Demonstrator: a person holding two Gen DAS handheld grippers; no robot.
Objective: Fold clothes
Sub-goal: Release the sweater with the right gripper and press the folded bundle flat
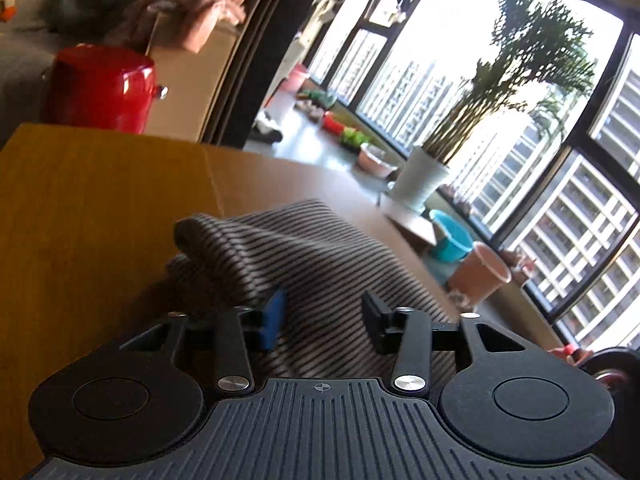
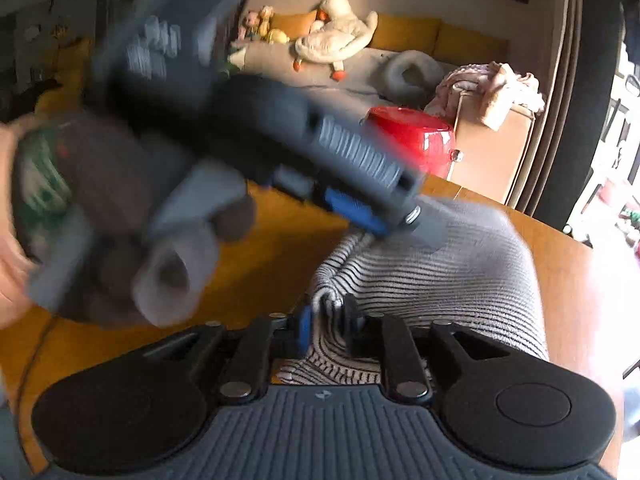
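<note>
On the wooden table (image 1: 100, 200), left wrist view: left gripper (image 1: 324, 316) is hovering spread wide over the striped garment (image 1: 304, 256), gripping nothing. Right wrist view: right gripper (image 2: 325, 320) is pinching a garment fold; it should probably be keeping tension while the left regrasps the edge.

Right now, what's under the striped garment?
The striped garment lies bunched on the wooden table, whose bare top shows all around it. Anything beneath its folds is covered. The right gripper pinches its near edge.
</note>
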